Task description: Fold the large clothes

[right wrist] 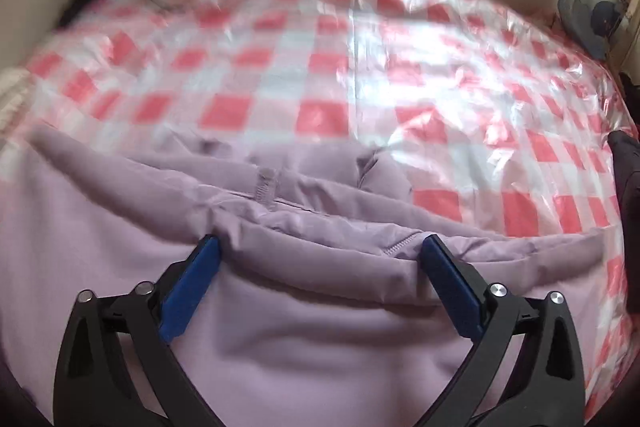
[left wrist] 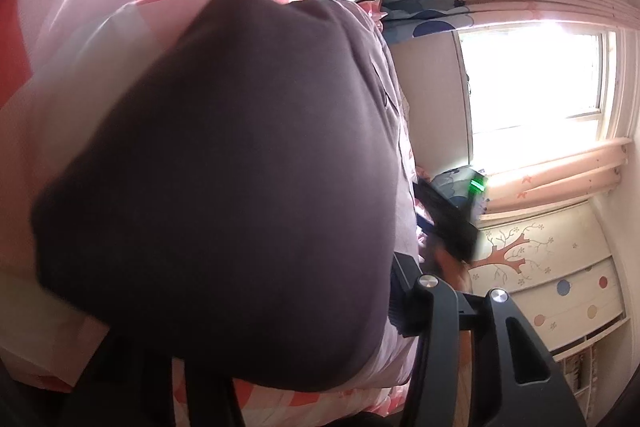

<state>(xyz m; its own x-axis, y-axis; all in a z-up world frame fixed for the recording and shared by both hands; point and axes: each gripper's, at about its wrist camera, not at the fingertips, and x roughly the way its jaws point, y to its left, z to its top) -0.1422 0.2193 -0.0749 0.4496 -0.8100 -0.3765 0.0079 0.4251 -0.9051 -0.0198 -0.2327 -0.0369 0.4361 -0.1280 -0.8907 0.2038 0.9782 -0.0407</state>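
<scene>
One lilac jacket (right wrist: 304, 307), seemingly lengthwise left-right.

Place: a home bedroom, likely a child's.
Under my fingers: bed (right wrist: 280, 75) in pink-checked cover.
Beside me: window (left wrist: 532, 83), pink curtains (left wrist: 560, 179), tree-painted drawers (left wrist: 560, 267).

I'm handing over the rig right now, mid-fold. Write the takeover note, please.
Left gripper: lilac jacket bunched between the jaws, one finger hidden; grip unconfirmed.
Right gripper: jaws wide open, straddling a ridge beside the zipper, holding nothing.
The jacket lies rumpled on the checked plastic sheet.
Done: no neat fold visible. Left: grasp, fold, smooth.
</scene>
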